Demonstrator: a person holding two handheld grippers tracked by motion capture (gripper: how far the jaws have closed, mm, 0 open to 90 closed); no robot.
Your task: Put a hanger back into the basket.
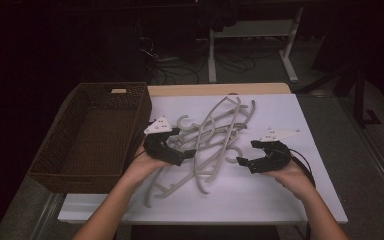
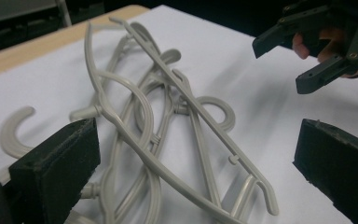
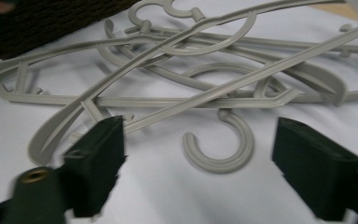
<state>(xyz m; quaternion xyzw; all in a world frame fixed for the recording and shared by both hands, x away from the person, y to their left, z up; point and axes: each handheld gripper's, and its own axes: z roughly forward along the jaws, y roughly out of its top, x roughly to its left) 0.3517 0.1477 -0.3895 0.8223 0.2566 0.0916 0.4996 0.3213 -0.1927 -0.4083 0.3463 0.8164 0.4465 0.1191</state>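
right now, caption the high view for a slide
Two open grippers, left gripper and right gripper, flank tangled grey hangers beside a wicker basket.

High view looks forward and down on the desk [image 1: 280,200]; both gripper views, low and close, share the hangers [image 2: 177,121].

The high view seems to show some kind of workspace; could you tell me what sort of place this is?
Probably a lab or recording workstation: a table under a white sheet with a tangle of grey hangers, a wicker basket, and cables on the floor around desk frames behind.
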